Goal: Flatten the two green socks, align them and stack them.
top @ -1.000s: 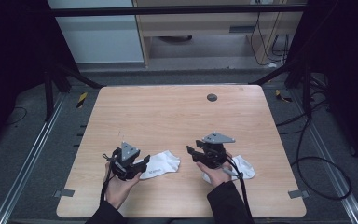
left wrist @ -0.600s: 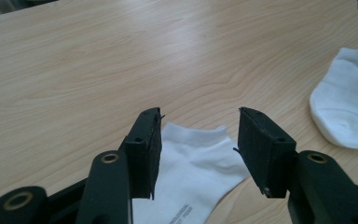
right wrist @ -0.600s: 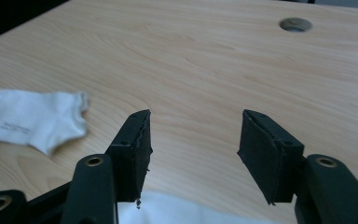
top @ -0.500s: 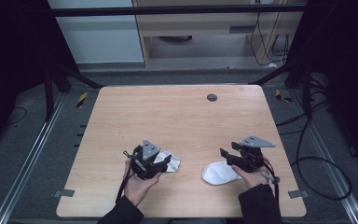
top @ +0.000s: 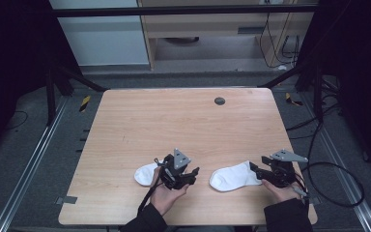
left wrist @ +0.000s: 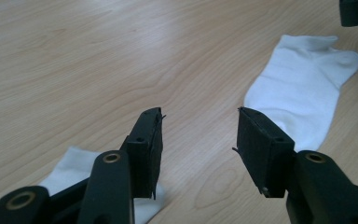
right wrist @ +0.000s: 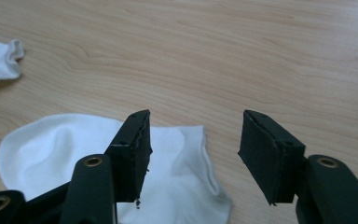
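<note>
Socks [top: 234,176] now flat and apart, each gripper [top: 182,175] spread, empty, jaws just opening.

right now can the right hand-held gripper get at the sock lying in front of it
Probably yes. The right hand-held gripper sits at the cuff end of the right sock with its jaws open, and the sock lies flat on the table with nothing between them.

I'm seeing two socks lying on the table [top: 125,125] near its front edge, the left sock [top: 145,173] sitting beside my left gripper [top: 186,175] and the right sock [top: 233,176] lying between both grippers, touching my right gripper [top: 265,173].
</note>
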The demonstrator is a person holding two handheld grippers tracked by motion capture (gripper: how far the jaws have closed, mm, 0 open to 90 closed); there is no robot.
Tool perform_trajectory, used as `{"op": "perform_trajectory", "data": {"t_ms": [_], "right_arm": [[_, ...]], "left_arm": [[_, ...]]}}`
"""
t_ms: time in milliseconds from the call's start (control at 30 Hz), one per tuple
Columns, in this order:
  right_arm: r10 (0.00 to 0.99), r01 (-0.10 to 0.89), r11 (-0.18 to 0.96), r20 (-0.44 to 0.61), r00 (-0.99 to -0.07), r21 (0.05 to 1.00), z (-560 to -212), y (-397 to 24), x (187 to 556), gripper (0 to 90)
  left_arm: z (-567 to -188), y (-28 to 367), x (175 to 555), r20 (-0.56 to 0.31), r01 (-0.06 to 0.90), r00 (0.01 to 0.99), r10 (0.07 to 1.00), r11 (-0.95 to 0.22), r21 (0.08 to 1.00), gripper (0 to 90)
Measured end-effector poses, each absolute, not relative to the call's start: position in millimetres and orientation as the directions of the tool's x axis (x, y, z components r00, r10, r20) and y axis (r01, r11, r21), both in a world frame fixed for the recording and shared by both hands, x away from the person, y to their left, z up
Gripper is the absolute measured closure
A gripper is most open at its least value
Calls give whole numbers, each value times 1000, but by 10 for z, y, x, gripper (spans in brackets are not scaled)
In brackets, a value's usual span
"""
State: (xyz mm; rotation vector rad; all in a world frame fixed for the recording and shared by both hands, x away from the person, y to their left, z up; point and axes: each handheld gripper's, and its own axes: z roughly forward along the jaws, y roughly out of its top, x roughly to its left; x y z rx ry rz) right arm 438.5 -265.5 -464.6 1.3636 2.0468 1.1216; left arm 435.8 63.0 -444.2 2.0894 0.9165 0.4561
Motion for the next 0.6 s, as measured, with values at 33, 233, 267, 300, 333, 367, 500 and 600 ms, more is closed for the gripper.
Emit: {"op": "perform_trajectory", "data": {"t_ms": [33,233,267,300,333,367,500,600], "right_arm": [[904,552,187,77,-421,813,-4646,-2655,4385,438],[908,595,209,72,-412,776,-4709,-2717,4403,489],[911,609,219,63,-407,763,-4726,-2725,4409,503],[911,609,219,63,-407,763,-4726,-2725,4409,503],[913,620,222,63,-403,753,-4728,-2727,4410,507],[915,627,235,49,-401,743,-4743,-2732,4418,514],[915,640,241,49,-401,730,-4740,-2745,4420,546],[914,650,242,55,-401,720,-4750,-2747,4425,561]], "left_arm": [[-4442,630,4358,10,454,674,739,-424,784,504],[-4517,402,4332,16,458,697,716,-463,759,529],[-4536,371,4330,14,463,698,716,-466,754,533],[-4555,342,4330,10,468,699,715,-468,750,533],[-4575,316,4333,6,471,703,712,-471,746,537],[-4620,265,4346,1,482,705,710,-479,734,539],[-4699,183,4365,-13,502,711,704,-493,710,560],[-4735,144,4369,-22,510,715,699,-499,701,584]]}}
